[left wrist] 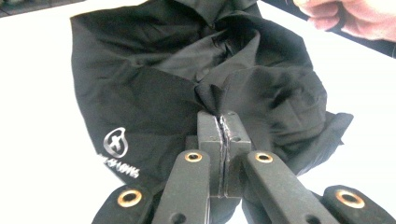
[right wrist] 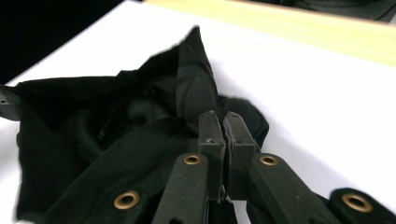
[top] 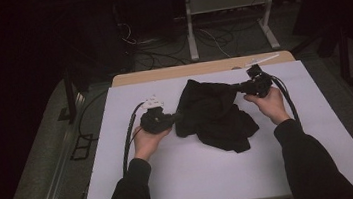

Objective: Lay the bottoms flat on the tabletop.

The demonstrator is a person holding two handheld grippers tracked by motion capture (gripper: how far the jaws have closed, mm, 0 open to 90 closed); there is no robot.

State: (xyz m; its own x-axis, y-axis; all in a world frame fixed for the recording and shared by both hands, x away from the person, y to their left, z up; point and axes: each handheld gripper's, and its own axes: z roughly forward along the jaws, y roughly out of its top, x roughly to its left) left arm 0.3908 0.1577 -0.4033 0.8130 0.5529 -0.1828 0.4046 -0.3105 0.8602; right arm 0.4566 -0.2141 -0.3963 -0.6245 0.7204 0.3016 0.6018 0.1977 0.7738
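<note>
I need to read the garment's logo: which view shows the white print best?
The left gripper view: the white print sits sharp on the black garment. The high view and right gripper view show only dark folds.

A flat white rectangular board [top: 213, 176] lies beneath both tools, and a strip of pale wooden tabletop [top: 186, 71] runs along its far edge, beyond the right tool. Farther off past the tools, a white metal stand frame [top: 226, 3] rises from a dark floor, with tangled black cables [top: 159, 51] lying beside its feet
</note>
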